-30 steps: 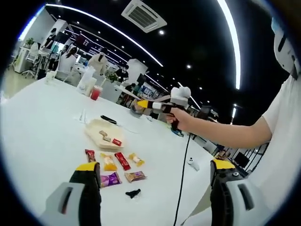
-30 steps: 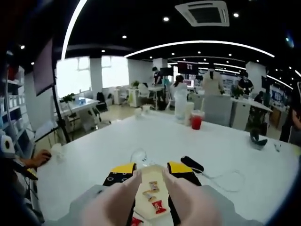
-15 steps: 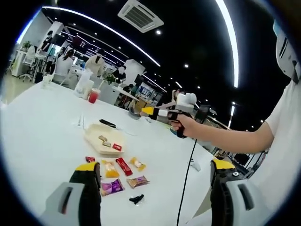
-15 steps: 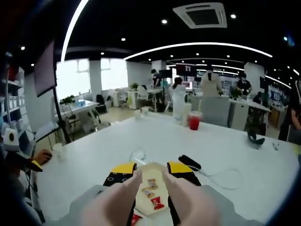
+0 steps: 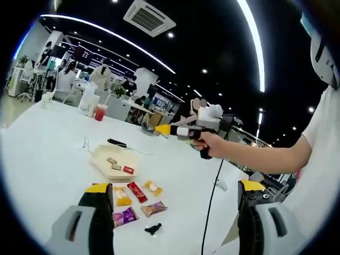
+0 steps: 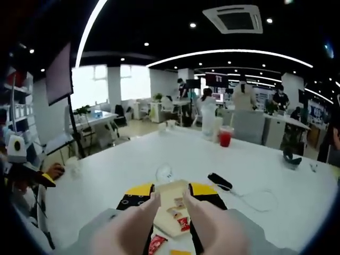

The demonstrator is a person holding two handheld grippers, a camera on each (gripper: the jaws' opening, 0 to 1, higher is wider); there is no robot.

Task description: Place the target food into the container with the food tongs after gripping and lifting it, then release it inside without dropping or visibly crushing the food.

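A cream tray [image 5: 101, 157] holding a few wrapped sweets lies on the white table [image 5: 42, 143]. Several loose wrapped snacks lie in front of it, among them a red bar [image 5: 137, 191] and a purple pack [image 5: 125, 216]. My left gripper [image 5: 174, 186] hovers wide open above them, holding nothing. A hand holds my right gripper [image 5: 162, 129] in the air beyond the tray. In the right gripper view, my right gripper [image 6: 171, 189] has its jaws a little apart, with the tray [image 6: 169, 191] showing between them. A black elongated tool [image 5: 118, 142] lies behind the tray.
A small black item [image 5: 153, 229] lies by the near snacks, and a black cable [image 5: 210, 202] hangs off the table's right edge. A red drink [image 6: 226, 137] and a clear cup [image 6: 163, 172] stand farther back. People and desks fill the office behind.
Both views have shifted a little with the hands. In the right gripper view the tray now sits slightly nearer between the jaws. Neither gripper's jaws have moved.
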